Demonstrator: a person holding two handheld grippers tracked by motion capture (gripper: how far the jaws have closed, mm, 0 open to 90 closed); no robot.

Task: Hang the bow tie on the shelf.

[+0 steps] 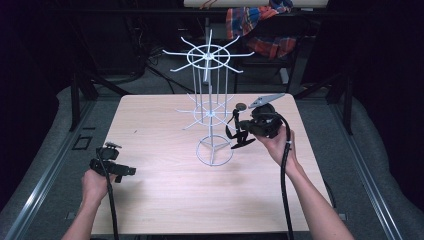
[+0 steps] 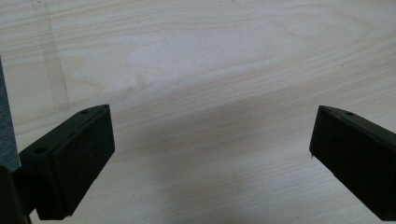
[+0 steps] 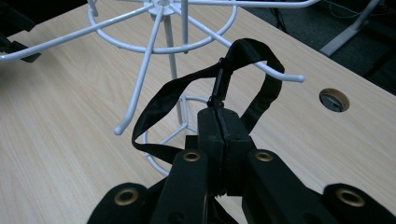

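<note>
Here, right tongs (image 3: 219,135) pinching a black strap (image 3: 159,100) looped over a white rack (image 3: 154,42) arm, left tongs (image 2: 210,154) spread above the bench (image 2: 210,60)

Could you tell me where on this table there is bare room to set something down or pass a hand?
The table is bare along its near edge between the two forearms, and on its left half, from the white wire rack to the left tool. It is crowded right of the rack's ring base, where the right tool holds a black strap looped over a rack arm.

Black strap (image 3: 163,100) lower end hidden behind right gripper (image 3: 219,126) (pinched); rack (image 3: 159,51) top cropped.
</note>
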